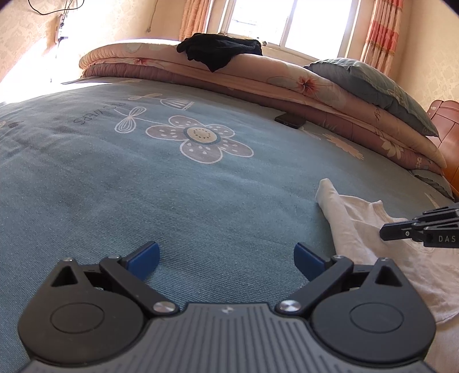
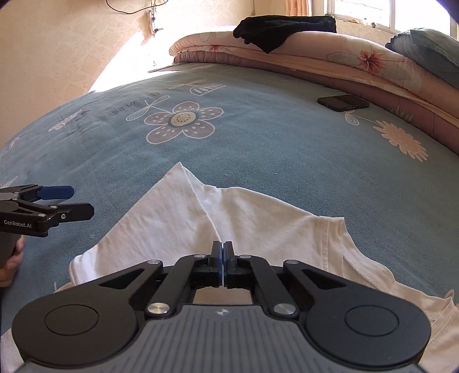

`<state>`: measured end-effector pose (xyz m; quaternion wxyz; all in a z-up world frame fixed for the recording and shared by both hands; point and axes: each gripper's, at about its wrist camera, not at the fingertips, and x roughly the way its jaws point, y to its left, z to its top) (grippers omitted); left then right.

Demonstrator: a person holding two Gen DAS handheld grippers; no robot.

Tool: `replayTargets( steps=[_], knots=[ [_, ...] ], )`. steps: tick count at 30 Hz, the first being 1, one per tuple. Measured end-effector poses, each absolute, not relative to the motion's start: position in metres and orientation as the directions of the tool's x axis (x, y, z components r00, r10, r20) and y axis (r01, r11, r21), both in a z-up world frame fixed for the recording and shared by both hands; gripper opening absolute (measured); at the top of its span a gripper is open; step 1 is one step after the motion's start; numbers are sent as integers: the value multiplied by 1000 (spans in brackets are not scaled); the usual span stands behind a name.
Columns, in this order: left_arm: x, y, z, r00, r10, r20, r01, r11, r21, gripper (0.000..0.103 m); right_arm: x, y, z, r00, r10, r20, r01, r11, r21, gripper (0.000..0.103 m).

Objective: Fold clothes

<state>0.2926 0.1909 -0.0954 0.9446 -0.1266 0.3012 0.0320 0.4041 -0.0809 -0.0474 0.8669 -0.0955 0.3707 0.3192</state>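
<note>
We see the white T-shirt point(image 2: 229, 218) lying crumpled on the bed point(image 2: 258, 143). Our right hand-held gripper point(image 2: 223, 249) is closed over its fabric, nothing visibly pinched; our left hand-held gripper point(image 1: 226, 258) hovers wide open beside it, empty.

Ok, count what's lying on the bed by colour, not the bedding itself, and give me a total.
White: 1, the shirt
Black: 2, the garment on the folded quilt and the phone beside it
Total: 3
</note>
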Motion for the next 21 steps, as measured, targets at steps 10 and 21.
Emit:
replayTargets(
  steps=[10,21],
  knots=[
    [293,190,-96,815,-14,-579,-137,967,-215,100,407,-92,-57,565,350,-747,-515,857,13,1],
    [292,191,-95,815,-21,-579,-137,964,-228,100,418,-88,-37,609,417,-674,-446,883,144,21]
  ],
)
